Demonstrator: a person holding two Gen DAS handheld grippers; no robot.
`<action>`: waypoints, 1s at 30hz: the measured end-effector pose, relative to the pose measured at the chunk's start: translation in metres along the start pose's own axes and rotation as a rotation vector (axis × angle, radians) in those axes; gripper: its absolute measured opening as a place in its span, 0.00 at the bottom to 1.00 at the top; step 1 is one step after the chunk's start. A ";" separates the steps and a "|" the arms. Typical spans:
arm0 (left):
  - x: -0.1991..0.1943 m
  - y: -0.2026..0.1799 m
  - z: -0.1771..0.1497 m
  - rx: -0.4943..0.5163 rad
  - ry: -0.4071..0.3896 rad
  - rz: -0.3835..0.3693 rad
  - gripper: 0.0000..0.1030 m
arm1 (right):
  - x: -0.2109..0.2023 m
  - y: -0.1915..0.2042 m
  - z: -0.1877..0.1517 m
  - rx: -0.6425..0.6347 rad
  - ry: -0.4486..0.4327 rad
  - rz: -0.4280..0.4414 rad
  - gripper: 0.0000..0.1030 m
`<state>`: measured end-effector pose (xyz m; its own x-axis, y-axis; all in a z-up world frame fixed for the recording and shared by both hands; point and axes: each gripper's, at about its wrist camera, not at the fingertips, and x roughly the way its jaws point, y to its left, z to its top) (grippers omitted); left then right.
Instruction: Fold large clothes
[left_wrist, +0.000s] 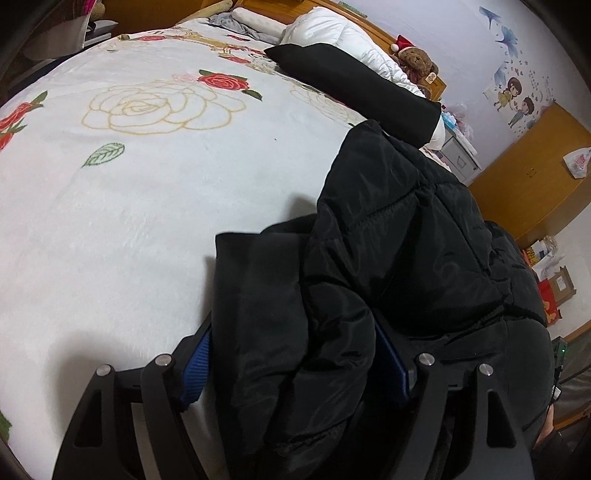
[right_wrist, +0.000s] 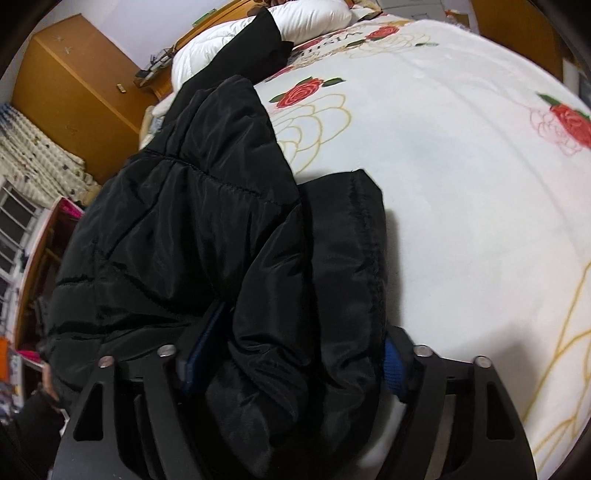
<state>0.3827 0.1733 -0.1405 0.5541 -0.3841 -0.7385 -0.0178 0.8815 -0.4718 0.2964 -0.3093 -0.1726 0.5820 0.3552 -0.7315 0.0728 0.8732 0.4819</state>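
Note:
A black puffer jacket (left_wrist: 399, 236) lies bunched on the white rose-print bed (left_wrist: 147, 206), and one sleeve (left_wrist: 354, 85) stretches toward the pillows. A thick fold of the jacket sits between the jaws of my left gripper (left_wrist: 295, 328). Its right blue pad (left_wrist: 391, 362) touches the fabric, while the left pad (left_wrist: 195, 369) leans just off the fold's edge. In the right wrist view the jacket (right_wrist: 192, 229) fills my right gripper (right_wrist: 306, 321). Both blue pads (right_wrist: 393, 369) press into the puffy fold. The jacket's hem below the jaws is hidden.
A white duvet (left_wrist: 343, 33) and a teddy bear (left_wrist: 417, 61) lie at the head of the bed. A wooden wardrobe (right_wrist: 74, 85) and a curtain stand beside the bed. Wide bare bedspread (right_wrist: 461, 221) stretches beyond the jacket. A person's dark sleeve (right_wrist: 33, 424) shows at the lower left.

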 end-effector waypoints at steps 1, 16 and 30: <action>-0.003 0.000 -0.004 -0.001 0.000 -0.006 0.77 | -0.003 -0.002 -0.003 0.006 0.000 0.014 0.62; 0.002 -0.010 0.001 0.056 0.039 -0.016 0.64 | -0.003 0.002 -0.005 0.022 0.011 0.061 0.41; -0.057 -0.059 0.018 0.144 -0.023 0.133 0.27 | -0.053 0.048 0.009 -0.039 -0.012 -0.063 0.21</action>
<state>0.3669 0.1481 -0.0622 0.5738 -0.2564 -0.7778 0.0259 0.9549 -0.2957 0.2763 -0.2895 -0.1066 0.5867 0.2951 -0.7541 0.0780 0.9063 0.4154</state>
